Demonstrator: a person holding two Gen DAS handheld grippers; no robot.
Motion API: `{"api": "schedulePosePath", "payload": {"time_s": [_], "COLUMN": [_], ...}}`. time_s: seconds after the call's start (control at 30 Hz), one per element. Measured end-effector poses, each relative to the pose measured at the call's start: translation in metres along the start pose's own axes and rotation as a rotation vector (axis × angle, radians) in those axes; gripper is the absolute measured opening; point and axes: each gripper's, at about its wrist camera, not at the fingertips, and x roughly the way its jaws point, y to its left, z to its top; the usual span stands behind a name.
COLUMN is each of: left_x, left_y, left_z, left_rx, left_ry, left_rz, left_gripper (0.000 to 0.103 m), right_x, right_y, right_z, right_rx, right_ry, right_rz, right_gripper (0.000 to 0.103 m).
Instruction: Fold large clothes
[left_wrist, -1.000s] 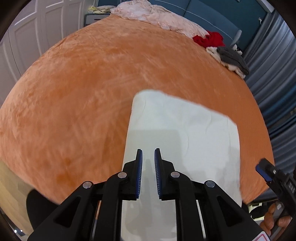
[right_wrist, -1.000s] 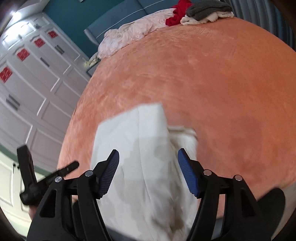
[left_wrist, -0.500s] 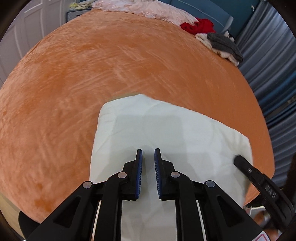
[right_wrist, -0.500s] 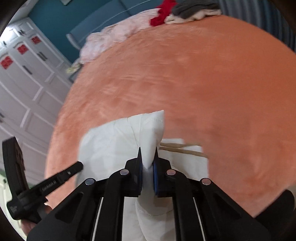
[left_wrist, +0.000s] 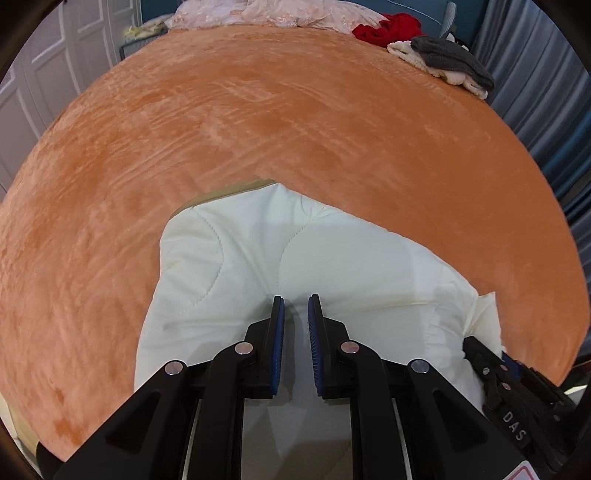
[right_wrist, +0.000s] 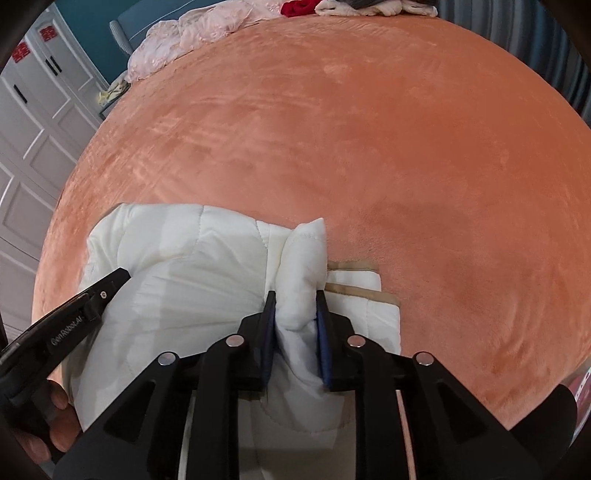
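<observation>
A white quilted garment (left_wrist: 332, 258) lies folded near the front edge of the orange bed cover (left_wrist: 258, 129). My left gripper (left_wrist: 295, 299) points down at it, jaws almost together with white cloth in the narrow gap. Whether the pads pinch that cloth is hard to tell. In the right wrist view it comes in from the left (right_wrist: 110, 284) over the garment (right_wrist: 184, 258). My right gripper (right_wrist: 295, 295) has a puffy fold of the garment's right edge between its pads, and its jaws are opening. It shows at the lower right of the left wrist view (left_wrist: 480, 354).
At the far end of the bed lie a pink cloth (left_wrist: 266, 14), a red one (left_wrist: 391, 26) and a grey and cream pile (left_wrist: 450, 59). White wardrobe doors (right_wrist: 29, 147) stand to the left, blue-grey curtains (left_wrist: 535, 92) to the right. A hand (right_wrist: 55, 424) holds the left gripper.
Both grippers came down toward the bed and the garment now lies bunched on it. The right gripper, wide open at first, closed on a fold at the garment's right edge.
</observation>
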Motion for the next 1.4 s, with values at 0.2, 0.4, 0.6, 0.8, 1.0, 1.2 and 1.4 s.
{"api": "schedulePosePath", "payload": {"time_s": [0.2, 0.4, 0.6, 0.8, 1.0, 1.2, 1.4], "left_x": [0.017, 0.025, 0.028, 0.034, 0.034, 0.015, -0.048], "left_y": [-0.004, -0.007, -0.009, -0.011, -0.012, 0.004, 0.032], "left_z": [-0.007, -0.008, -0.010, -0.010, -0.011, -0.012, -0.036], "left_rx": [0.028, 0.049, 0.057, 0.067, 0.069, -0.001, -0.072], "left_ry": [-0.041, -0.067, -0.091, -0.105, -0.112, -0.127, -0.156], "left_rz": [0.060, 0.100, 0.117, 0.141, 0.149, 0.057, 0.000], "left_gripper": [0.012, 0.012, 0.012, 0.011, 0.011, 0.016, 0.080], "right_x": [0.011, 0.020, 0.025, 0.028, 0.027, 0.014, -0.042], "right_y": [0.004, 0.009, 0.009, 0.008, 0.007, -0.005, -0.039], "right_z": [-0.001, -0.003, -0.002, -0.001, -0.003, -0.005, -0.021], "right_rx": [-0.042, -0.077, -0.080, -0.083, -0.088, -0.051, -0.002], "right_ry": [-0.010, -0.045, -0.057, -0.056, -0.064, -0.104, -0.113], "right_rz": [-0.011, -0.038, -0.028, -0.018, -0.016, 0.065, 0.130], "right_gripper": [0.021, 0.021, 0.022, 0.022, 0.022, 0.028, 0.077]}}
